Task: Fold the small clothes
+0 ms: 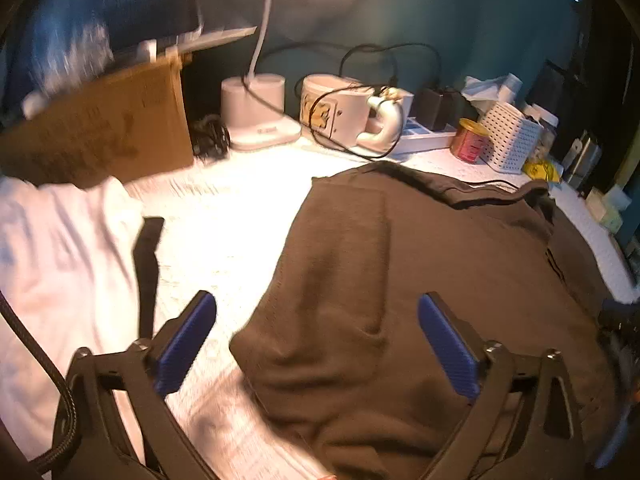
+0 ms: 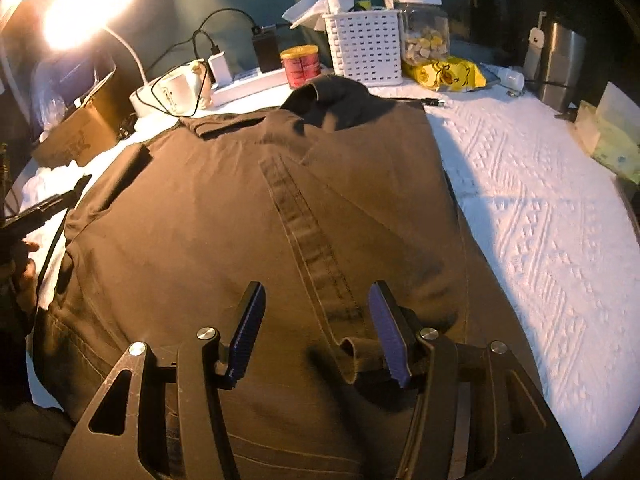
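Brown garment flat on the white cover, both grippers above it

Brown garment (image 2: pixel 224 216) fills the middle of the white textured cover (image 2: pixel 532 216), spread mostly flat, a stitched band running down its centre and a bunched collar-like fold at the far edge by the red tin (image 2: pixel 301 65). Over on the left side, the left gripper (image 1: pixel 316 340) hangs with its blue pads set very wide; the near left edge of the fabric lies between them, but neither pad presses on it, so it grips nothing. A white cloth (image 1: pixel 60 264) sits crumpled further left, a black strap (image 1: pixel 146 264) lying across it, with a cardboard box (image 1: pixel 96 124) behind. Now the right gripper (image 2: pixel 316 332): jaws about half apart, tilted down over the near part of the garment. A small raised curl of brown fabric stands right beside the inner face of its right pad, though whether the pad touches it cannot be told, and the left pad is clear of any cloth. Along the back wall stand a lamp base (image 1: pixel 256 112), a mug (image 1: pixel 340 108), a white perforated basket (image 2: pixel 364 46), a clear jar (image 2: pixel 424 30) and a yellow packet (image 2: pixel 444 74), all well apart from the grippers
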Tool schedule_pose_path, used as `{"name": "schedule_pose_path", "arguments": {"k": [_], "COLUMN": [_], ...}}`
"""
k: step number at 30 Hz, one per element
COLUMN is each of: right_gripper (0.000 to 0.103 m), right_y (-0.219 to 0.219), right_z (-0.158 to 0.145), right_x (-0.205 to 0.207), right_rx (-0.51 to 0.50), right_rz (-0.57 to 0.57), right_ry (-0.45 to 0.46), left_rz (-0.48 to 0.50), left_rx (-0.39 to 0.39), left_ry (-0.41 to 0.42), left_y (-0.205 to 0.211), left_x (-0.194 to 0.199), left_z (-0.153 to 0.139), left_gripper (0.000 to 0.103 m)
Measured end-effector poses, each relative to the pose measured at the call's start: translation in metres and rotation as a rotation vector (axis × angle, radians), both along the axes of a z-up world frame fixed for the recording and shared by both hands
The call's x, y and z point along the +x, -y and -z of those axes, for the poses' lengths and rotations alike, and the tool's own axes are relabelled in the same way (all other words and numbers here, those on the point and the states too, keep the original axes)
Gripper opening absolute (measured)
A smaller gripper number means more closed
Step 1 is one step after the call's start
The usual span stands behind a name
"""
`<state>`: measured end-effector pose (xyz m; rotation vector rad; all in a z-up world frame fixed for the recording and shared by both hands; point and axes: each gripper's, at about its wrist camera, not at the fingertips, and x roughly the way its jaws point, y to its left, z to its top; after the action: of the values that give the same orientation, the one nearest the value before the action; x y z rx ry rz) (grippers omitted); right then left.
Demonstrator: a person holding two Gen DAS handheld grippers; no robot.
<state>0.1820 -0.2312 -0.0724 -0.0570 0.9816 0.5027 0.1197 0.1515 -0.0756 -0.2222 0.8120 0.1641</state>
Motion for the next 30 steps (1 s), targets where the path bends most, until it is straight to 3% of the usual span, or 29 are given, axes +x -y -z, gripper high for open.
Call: {"name": "schedule_pose_path", "arguments": {"k": [1, 5, 6, 7, 9, 12, 20, 30], "right_gripper": [0.057, 0.058, 0.058, 0.058, 0.058, 0.058, 0.058, 0.058], "right_y": [-0.001, -0.004, -0.003, -0.003, -0.003, -0.004, -0.003, 0.016], "right_z": [-0.001, -0.004, -0.004, -0.004, -0.005, -0.006, -0.008, -0.013], "right_x": [0.000, -0.002, -0.003, -0.003, -0.003, -0.003, -0.002, -0.007], "right_rx": [-0.003, -0.014, -0.016, -0.017, -0.023, -0.028, -0.026, 0.026], "right_rz": [0.007, 0.043, 0.052, 0.059, 0.072, 0.079, 0.073, 0.083], "right_ry": [0.003, 0.010, 0.009, 0.008, 0.007, 0.011, 0.022, 0.041], "left_rz": [0.000, 0.026, 0.046, 0.050, 0.076, 0.100, 0.047, 0.169], "left_rx": [-0.014, -0.067, -0.084, -0.077, -0.073, -0.095, -0.065, -0.016], "left_ry": [-0.004, -0.057, -0.065, -0.059, -0.056, -0.054, 0.072, 0.134], "left_y": [-0.004, -0.022, -0.023, -0.022, -0.020, -0.018, -0.013, 0.043], "left_x": [0.003, 0.021, 0.025, 0.026, 0.027, 0.027, 0.008, 0.011], "left_z": [0.003, 0.020, 0.024, 0.025, 0.025, 0.026, -0.006, -0.037], "left_gripper": [0.094, 0.071, 0.061, 0.059, 0.031, 0.007, 0.004, 0.004]}}
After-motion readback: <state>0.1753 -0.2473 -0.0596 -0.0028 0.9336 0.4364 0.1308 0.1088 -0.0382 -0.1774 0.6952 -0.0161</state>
